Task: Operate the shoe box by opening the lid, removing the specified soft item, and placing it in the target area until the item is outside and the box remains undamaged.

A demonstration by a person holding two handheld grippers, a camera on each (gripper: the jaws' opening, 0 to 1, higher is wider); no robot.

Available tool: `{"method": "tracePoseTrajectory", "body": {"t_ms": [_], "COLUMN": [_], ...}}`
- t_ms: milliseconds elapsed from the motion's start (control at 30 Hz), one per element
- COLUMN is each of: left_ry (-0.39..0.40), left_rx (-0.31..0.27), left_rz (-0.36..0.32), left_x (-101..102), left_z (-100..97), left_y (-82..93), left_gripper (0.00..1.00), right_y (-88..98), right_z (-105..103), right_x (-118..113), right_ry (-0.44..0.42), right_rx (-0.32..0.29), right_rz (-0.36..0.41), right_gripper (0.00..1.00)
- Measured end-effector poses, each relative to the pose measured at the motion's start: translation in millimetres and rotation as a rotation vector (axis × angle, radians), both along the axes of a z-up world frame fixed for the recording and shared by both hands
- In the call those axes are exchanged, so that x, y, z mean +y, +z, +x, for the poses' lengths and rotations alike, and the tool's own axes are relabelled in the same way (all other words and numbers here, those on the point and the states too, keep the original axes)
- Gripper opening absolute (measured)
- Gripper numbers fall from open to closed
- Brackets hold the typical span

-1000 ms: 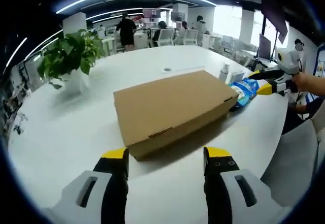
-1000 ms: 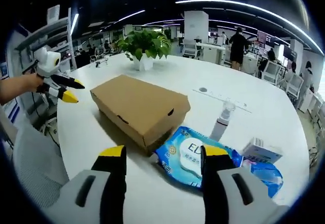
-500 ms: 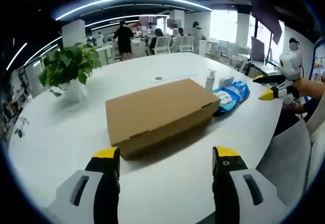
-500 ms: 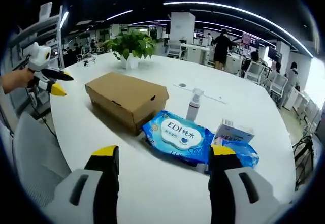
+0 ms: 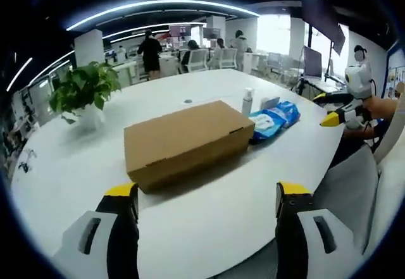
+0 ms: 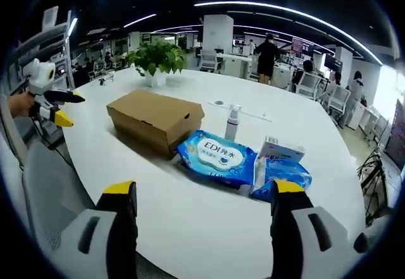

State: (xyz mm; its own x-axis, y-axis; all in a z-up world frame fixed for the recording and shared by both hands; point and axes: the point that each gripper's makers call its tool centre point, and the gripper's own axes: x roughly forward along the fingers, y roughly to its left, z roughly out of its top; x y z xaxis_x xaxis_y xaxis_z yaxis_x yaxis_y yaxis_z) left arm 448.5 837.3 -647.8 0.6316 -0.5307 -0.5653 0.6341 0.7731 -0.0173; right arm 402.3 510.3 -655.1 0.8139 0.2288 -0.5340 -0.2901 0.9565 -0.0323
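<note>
**Jaws wide open on both sides, box lid not touched yet**

Jaws on your left gripper are spread wide and holding nothing, same story for your right gripper. Both hang back off the table edge, well apart from the shoe box. It sits closed on the table, straight ahead of your left jaws, long axis running across that view. From the right gripper view the box lies ahead and to the left, with the blue wipes pack just beside its near end. I'd say your left one is better lined up for the lid, so lead with that.
</note>
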Motion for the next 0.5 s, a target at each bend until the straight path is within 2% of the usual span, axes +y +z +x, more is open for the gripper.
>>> {"method": "tracePoseTrajectory", "body": {"t_ms": [200, 367, 500], "left_ry": [0.042, 0.072, 0.078], "left_rx": [-0.016, -0.025, -0.034], "left_rz": [-0.032, -0.069, -0.074], "left_x": [6.6, 11.9, 14.0], "left_z": [-9.0, -12.7, -13.7], "left_y": [5.9, 12.4, 13.4], "left_gripper": [1.0, 1.0, 1.0], "right_y": [5.0, 8.8, 8.4], "right_z": [-9.9, -15.6, -18.8], "right_x": [-7.0, -10.7, -12.2], "right_ry": [-0.038, -0.059, -0.063], "right_rx": [-0.009, -0.033, -0.037], "right_rz": [0.016, 0.019, 0.01], "right_gripper": [0.88, 0.96, 0.96]}}
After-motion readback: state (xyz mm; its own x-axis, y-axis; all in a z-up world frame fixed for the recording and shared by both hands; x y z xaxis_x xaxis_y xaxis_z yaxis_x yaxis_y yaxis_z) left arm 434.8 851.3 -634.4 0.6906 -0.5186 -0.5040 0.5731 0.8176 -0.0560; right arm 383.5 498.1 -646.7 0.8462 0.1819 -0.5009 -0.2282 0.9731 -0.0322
